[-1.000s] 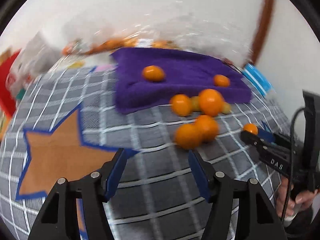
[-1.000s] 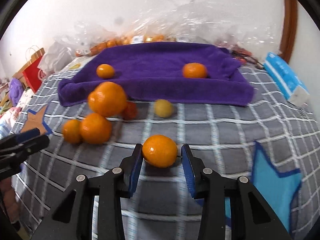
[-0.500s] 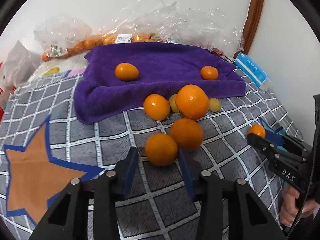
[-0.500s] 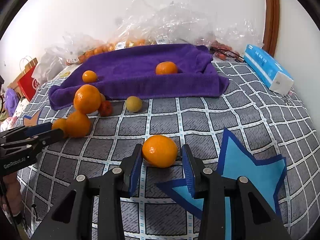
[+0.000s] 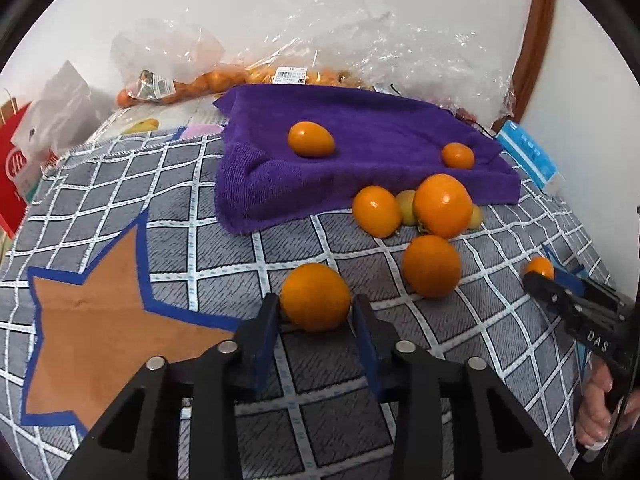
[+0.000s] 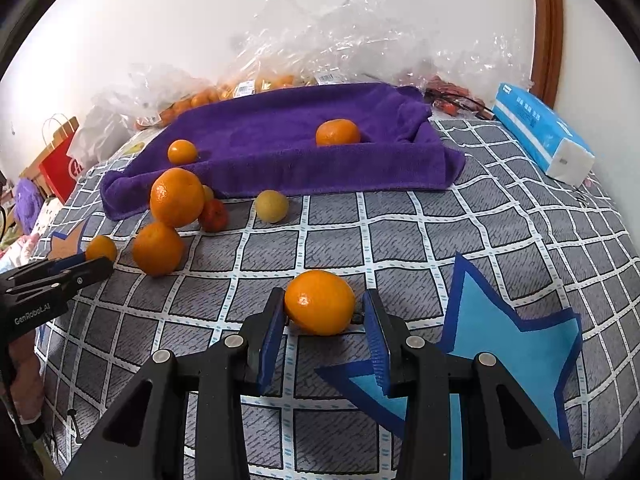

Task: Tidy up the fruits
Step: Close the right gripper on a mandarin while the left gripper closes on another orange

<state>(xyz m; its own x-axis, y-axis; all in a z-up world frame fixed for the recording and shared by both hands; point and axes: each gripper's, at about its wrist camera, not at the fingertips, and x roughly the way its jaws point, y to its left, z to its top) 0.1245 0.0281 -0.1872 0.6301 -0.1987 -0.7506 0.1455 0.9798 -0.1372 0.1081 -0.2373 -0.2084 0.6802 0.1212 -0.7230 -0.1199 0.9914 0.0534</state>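
Note:
My left gripper (image 5: 316,314) has its jaws around an orange (image 5: 315,297) on the checked cover, both pads against its sides. My right gripper (image 6: 325,312) is around another orange (image 6: 320,302); the left pad touches it and a small gap shows at the right pad. A purple towel (image 5: 368,152) at the back carries two small oranges (image 5: 311,139) (image 5: 458,155). Loose oranges (image 5: 431,266) and a yellow-green fruit (image 6: 272,206) lie in front of the towel. The right gripper also shows at the right edge of the left wrist view (image 5: 560,284).
Clear plastic bags with small oranges (image 5: 224,80) lie against the wall behind the towel. A blue tissue pack (image 6: 540,136) sits at the right. A red paper bag (image 5: 12,168) stands at the left. An orange star (image 5: 100,320) and a blue star (image 6: 500,332) are on the cover.
My left gripper moved forward to the nearest orange and narrowed its jaws onto it. My right gripper stayed around its orange while its view swung left.

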